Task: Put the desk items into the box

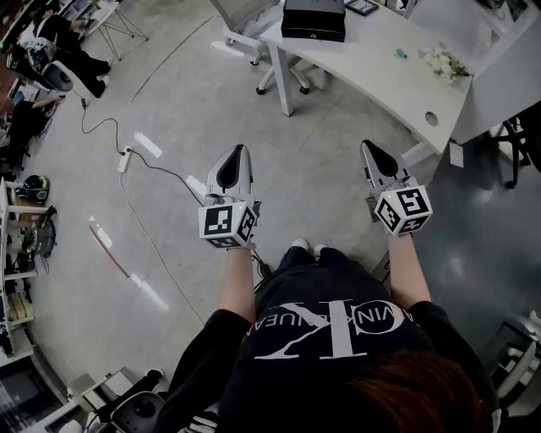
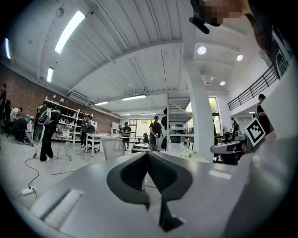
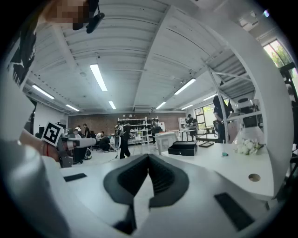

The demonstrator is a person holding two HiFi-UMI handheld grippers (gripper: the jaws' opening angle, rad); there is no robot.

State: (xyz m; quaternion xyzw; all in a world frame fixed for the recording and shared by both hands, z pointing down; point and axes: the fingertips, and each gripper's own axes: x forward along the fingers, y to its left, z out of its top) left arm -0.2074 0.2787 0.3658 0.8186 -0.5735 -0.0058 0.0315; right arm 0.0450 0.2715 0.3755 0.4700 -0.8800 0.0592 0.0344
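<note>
Desk items are sitting well apart from both grippers, up on the white desk (image 1: 372,63) at the far side of the head view. Nearest the camera, the person's dark printed top is filling the bottom edge, and the hair is cutting off part of it. Two bare forearms are reaching forward over the grey floor (image 1: 169,93).

The left gripper (image 1: 239,149) is hanging above the floor with its jaws pressed together, tips meeting and nothing caught between them. The right gripper (image 1: 367,144) is hovering level with it, jaws likewise closed and empty. Each gripper's own view is showing the dark pads touching at the tip.

Past the left gripper, a power strip (image 1: 125,158) is lying on the floor with its cable trailing away.

On the desk, a spray of white flowers (image 1: 445,62) is resting near the right end, and a small teal object (image 1: 401,53), too small to identify, is lying just beside it. The black box (image 1: 313,19) is standing at the desk's far end; from here I cannot tell whether it is open. A framed item (image 1: 362,7) next to it is being cropped by the top edge, as is the chair (image 1: 245,17).
</note>
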